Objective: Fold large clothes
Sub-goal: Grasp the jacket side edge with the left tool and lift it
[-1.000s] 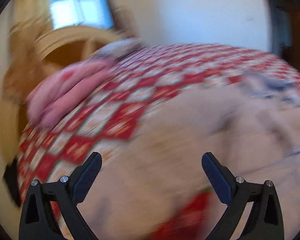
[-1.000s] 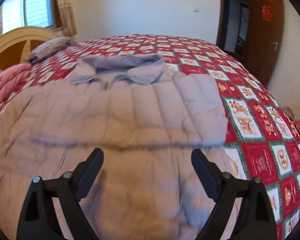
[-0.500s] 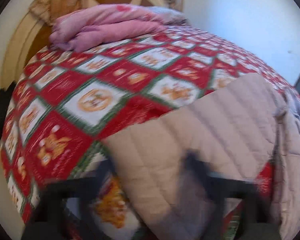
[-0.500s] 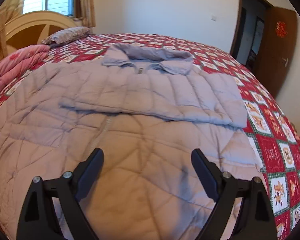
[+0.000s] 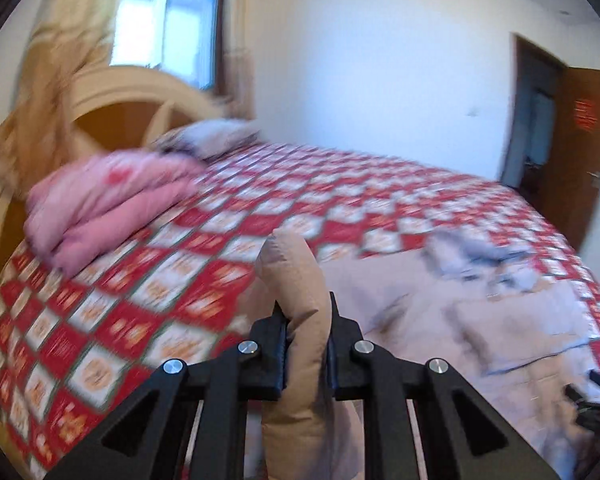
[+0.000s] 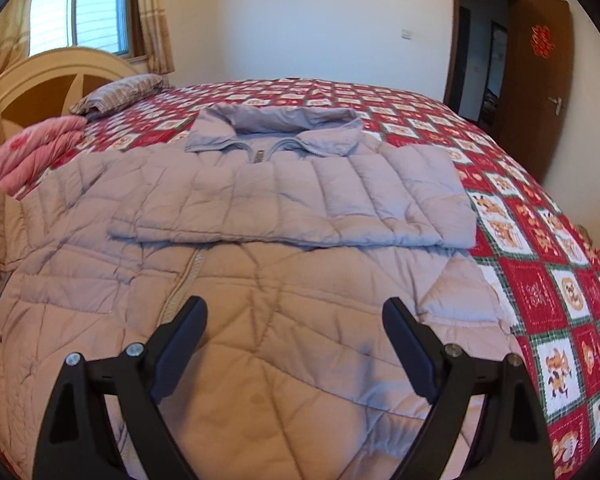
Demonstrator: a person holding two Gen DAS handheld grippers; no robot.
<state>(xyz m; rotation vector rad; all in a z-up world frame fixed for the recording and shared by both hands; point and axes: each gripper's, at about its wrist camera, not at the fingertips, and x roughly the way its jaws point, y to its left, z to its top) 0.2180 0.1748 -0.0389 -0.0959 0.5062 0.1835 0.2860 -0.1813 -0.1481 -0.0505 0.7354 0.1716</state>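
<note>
In the left wrist view the left tongs [image 5: 306, 354] are closing, their black pads pressed on a padded fold of the quilted down jacket [image 5: 296, 296], which stands up between them in a beige roll and hangs down below the jaws. The rest of the jacket lies blurred to the right on the bed, its grey collar [image 5: 472, 258] toward the far right. The red, white and green checked bedspread [image 5: 204, 280] covers the bed; a folded pink quilt [image 5: 108, 208] sits at the far left near the arched cream headboard [image 5: 140, 92], with a pillow [image 5: 216, 136] beyond it. A window [image 5: 168, 24] shows above the headboard, and a brown door [image 5: 584, 152] at the far right carries a red ornament too smeared to read. In the right wrist view the right tongs [image 6: 294, 344] stand wide, nothing between them, over the near part of the jacket [image 6: 260, 280], which is spread flat, front up, across the middle of the bed with its zipper [image 6: 188, 276] running toward the near edge. One sleeve [image 6: 300, 220] is folded across the chest, lying left to right just below the collar [image 6: 276, 128]. The bedspread [image 6: 540, 280] shows small animal figures in its squares and a red square with pale marks that cannot be read. On the open door [image 6: 540, 80] at the far right hangs a red paper-cut character [image 6: 542, 40], too small to make out. A small white wall switch [image 6: 407, 33] sits on the far wall.
</note>
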